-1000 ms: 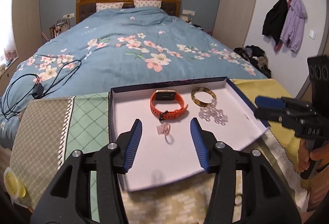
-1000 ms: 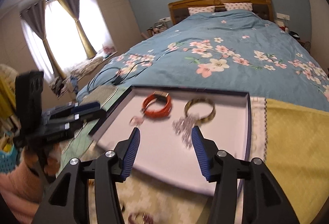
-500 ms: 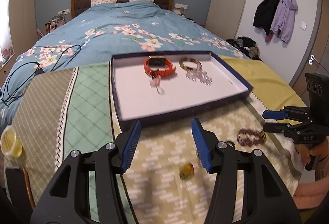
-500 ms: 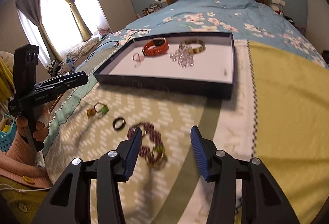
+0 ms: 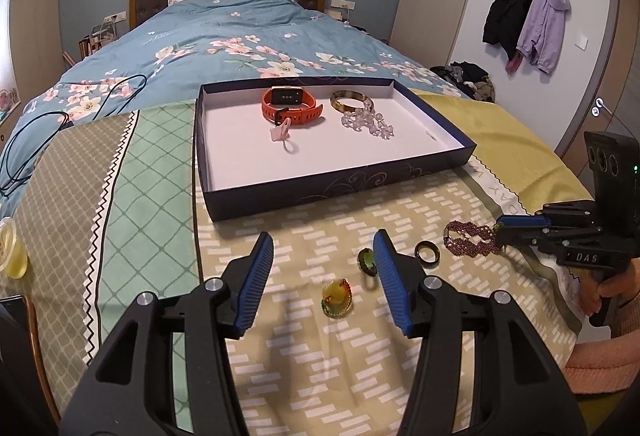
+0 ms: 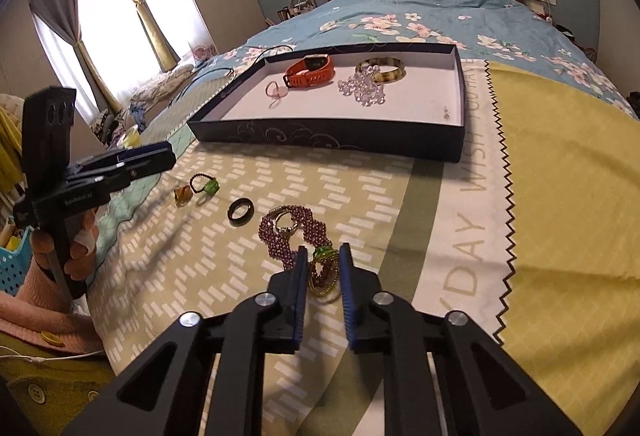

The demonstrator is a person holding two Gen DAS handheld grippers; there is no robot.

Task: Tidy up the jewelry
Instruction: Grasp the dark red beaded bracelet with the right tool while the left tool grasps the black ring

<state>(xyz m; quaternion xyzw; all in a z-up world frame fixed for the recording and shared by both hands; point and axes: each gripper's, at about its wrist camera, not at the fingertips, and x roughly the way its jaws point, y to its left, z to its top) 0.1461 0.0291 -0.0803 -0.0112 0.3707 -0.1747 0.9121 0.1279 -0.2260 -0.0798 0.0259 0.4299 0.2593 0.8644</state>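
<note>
A dark blue tray (image 5: 340,187) (image 6: 456,83) holds an orange watch (image 5: 290,103), a mottled bangle (image 5: 352,100), a clear bead bracelet (image 5: 366,121) and a pink ring (image 5: 280,133). In front of it on the patterned cloth lie a yellow-stone ring (image 5: 336,298), a green-stone ring (image 5: 367,260), a black ring (image 5: 427,252) (image 6: 241,211) and a purple bead bracelet (image 5: 468,238) (image 6: 286,232). My left gripper (image 5: 323,248) (image 6: 166,155) hangs open over the yellow-stone ring. My right gripper (image 6: 323,264) (image 5: 500,226) is closing; its pads meet a gold ring with a green stone (image 6: 323,255) lying on the bracelet's near end.
The cloth covers the foot of a bed with a blue flowered quilt (image 5: 240,47). A black cable (image 5: 24,139) trails at the left. A yellow cup (image 5: 10,248) sits at the cloth's left edge. A hand (image 6: 76,240) holds each gripper. A blue basket (image 6: 12,264) stands low left.
Both grippers have drawn back from over the tray and lowered toward the loose pieces on the cloth. The right jaws have narrowed from wide apart to close around the green-stone ring.
</note>
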